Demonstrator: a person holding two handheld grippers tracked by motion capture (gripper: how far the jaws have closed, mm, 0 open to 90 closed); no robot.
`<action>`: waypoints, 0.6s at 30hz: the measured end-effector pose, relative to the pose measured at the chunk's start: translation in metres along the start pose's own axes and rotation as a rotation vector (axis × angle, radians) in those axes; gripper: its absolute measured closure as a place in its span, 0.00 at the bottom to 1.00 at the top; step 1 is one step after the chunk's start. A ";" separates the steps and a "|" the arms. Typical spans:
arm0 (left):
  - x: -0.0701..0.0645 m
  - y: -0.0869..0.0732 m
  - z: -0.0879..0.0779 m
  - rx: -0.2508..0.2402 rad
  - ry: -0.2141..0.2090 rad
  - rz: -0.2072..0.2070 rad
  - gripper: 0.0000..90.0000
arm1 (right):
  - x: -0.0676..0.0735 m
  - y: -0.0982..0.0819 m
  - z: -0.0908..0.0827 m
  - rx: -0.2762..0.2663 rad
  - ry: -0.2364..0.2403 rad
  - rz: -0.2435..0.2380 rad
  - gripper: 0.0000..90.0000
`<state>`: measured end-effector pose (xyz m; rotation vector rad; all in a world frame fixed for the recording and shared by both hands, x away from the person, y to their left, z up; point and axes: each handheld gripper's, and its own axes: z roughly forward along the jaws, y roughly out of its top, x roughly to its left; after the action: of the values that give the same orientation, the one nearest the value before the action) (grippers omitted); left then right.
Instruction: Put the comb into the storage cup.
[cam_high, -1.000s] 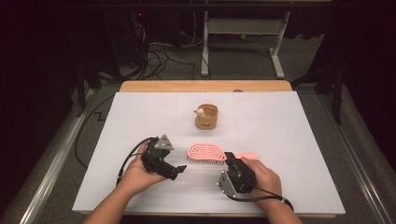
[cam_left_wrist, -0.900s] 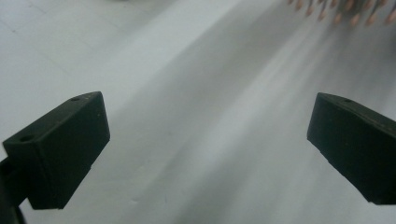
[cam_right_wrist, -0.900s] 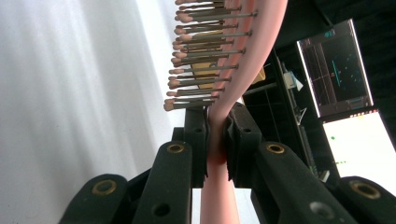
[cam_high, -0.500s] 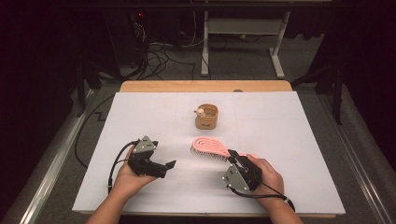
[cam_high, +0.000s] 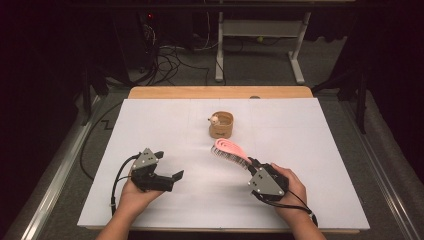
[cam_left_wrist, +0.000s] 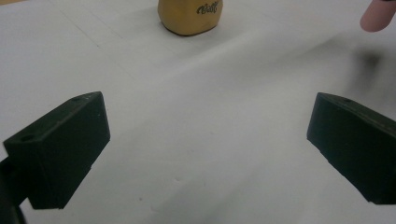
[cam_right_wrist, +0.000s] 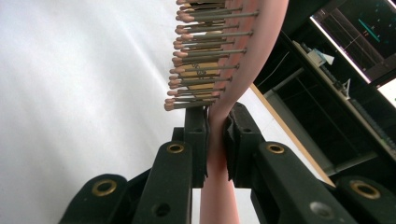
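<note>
A: What has changed with the hairbrush (cam_high: 229, 151)?
B: It lay flat on the surface (cam_high: 320, 150) a second ago; now the right gripper (cam_high: 251, 164), clamped on its handle, has lifted it, head ahead toward the brown cup (cam_high: 221, 124).
A: And the left gripper (cam_high: 169, 165)?
B: Wide open, empty, pulled back. Likely the brush goes into the cup.

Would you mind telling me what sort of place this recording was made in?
Probably a lab or workshop: a white-covered table stands on a dark floor strewn with cables, with a metal desk frame behind it and screens off to one side.
</note>
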<state>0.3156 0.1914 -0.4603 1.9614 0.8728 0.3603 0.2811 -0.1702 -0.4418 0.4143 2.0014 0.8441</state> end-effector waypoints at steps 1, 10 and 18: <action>0.000 -0.001 0.000 0.000 0.000 -0.001 0.00 | -0.001 0.000 -0.001 -0.006 0.005 0.020 0.91; 0.005 -0.008 0.000 -0.031 -0.004 -0.016 0.00 | -0.012 -0.003 -0.004 -0.041 0.045 0.139 0.91; 0.007 -0.010 -0.003 -0.060 -0.004 -0.028 0.00 | -0.020 -0.008 -0.006 -0.062 0.067 0.231 0.91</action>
<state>0.3145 0.2013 -0.4679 1.8929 0.8760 0.3618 0.2869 -0.1901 -0.4332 0.5968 2.0081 1.0728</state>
